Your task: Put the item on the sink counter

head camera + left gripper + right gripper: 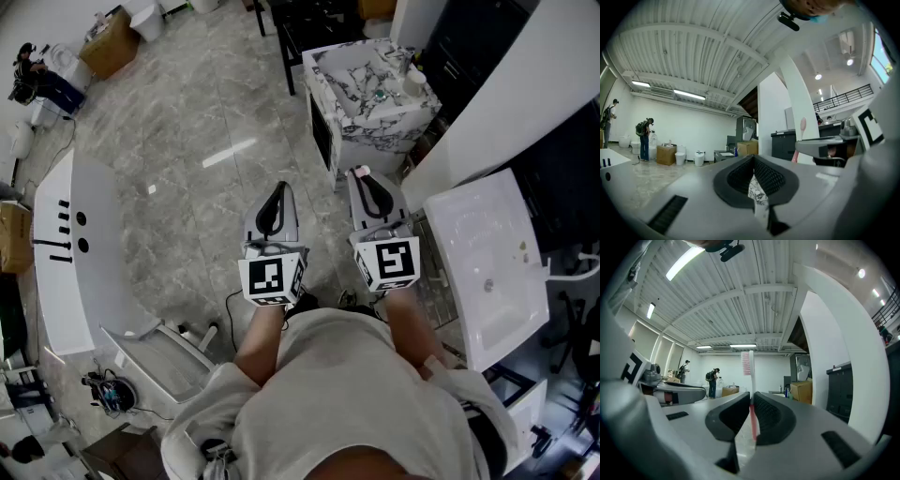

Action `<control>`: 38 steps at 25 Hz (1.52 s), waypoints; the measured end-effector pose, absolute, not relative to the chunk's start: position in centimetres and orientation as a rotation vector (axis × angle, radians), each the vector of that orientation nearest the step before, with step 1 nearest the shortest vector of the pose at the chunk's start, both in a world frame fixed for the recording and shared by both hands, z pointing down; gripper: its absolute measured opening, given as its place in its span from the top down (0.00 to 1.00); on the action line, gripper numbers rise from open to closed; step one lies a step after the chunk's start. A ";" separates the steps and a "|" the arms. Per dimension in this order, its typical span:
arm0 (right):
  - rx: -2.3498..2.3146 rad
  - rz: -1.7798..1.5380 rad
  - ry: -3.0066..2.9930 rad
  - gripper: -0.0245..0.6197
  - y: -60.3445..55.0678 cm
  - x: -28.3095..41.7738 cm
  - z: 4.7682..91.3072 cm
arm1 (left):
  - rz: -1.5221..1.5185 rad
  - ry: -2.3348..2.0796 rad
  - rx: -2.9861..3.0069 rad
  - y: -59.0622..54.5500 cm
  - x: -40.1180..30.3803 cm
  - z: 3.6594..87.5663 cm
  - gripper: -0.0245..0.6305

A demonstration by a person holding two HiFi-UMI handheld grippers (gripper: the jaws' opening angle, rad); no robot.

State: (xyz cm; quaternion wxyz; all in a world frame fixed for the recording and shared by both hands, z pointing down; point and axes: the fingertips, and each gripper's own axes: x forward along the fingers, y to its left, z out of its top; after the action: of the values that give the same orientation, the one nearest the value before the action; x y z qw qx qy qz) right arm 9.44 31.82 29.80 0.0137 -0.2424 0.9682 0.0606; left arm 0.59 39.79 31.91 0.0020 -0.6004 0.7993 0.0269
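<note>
Head view: left gripper point(273, 217) and right gripper point(368, 190) side by side above a grey marbled floor point(187, 141). Toothbrush point(361, 172) poking out past the right gripper's tip, pinkish head forward. Marbled sink tabletop point(370, 117) ahead at 12 o'clock, well apart, with a few small things on it. Plain white basin point(487, 253) near at 3 o'clock, long white unit point(75, 253) at 9 o'clock.

Left gripper view: drawn together at the tips, holding nothing; only a sliver of marbled surface visible through the slit lower down.

Right gripper view: clamped on the toothbrush's red-pink handle, stem upright, bristled head clear above the tips. Probably light, stiff and smooth, so apt to pivot or slip in so narrow a grip. Best held on the handle, as here, away from the bristles. Likely to skid or roll on hard, slick stone, so better laid flat on a bare patch away from the rim. Open hall around: ribbed ceiling, strip lights, cartons, people point(712, 380) standing far off at 10 o'clock.
</note>
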 end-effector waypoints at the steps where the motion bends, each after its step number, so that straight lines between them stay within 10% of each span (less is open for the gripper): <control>1: -0.756 0.181 3.020 0.92 31.9 9.4 30.0 | 0.085 2.509 -1.887 39.9 0.6 32.1 0.95; 38: -0.816 0.176 3.064 0.92 36.6 0.2 33.1 | 0.122 2.497 -2.092 44.5 -9.1 37.6 0.95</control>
State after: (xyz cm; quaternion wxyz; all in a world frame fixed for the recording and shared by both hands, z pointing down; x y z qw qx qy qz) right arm 0.17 36.62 33.06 -0.0169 -0.2569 0.9647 0.0554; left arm -9.08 44.46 37.57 -0.0588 -0.6406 0.7647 0.0375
